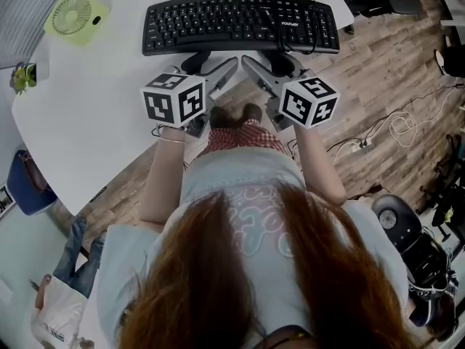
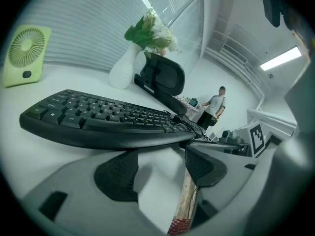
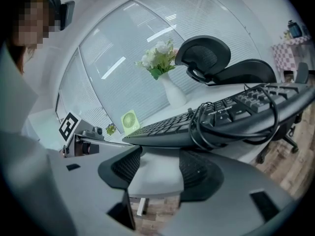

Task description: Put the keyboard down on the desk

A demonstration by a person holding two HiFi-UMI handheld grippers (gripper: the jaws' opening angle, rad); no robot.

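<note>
Just past the person's hair (image 1: 240, 267), the left gripper (image 1: 213, 65) and right gripper (image 1: 265, 65) are hovering at the near edge of the keyboard (image 1: 240, 22), their fingers (image 2: 115, 173) spread apart and grasping nothing. The keyboard, black with its cable looped around its right end, is apparently resting on the white worktop (image 1: 94, 107) as the task wants. This is fitting either a set-down already made or a pickup still ahead.
</note>
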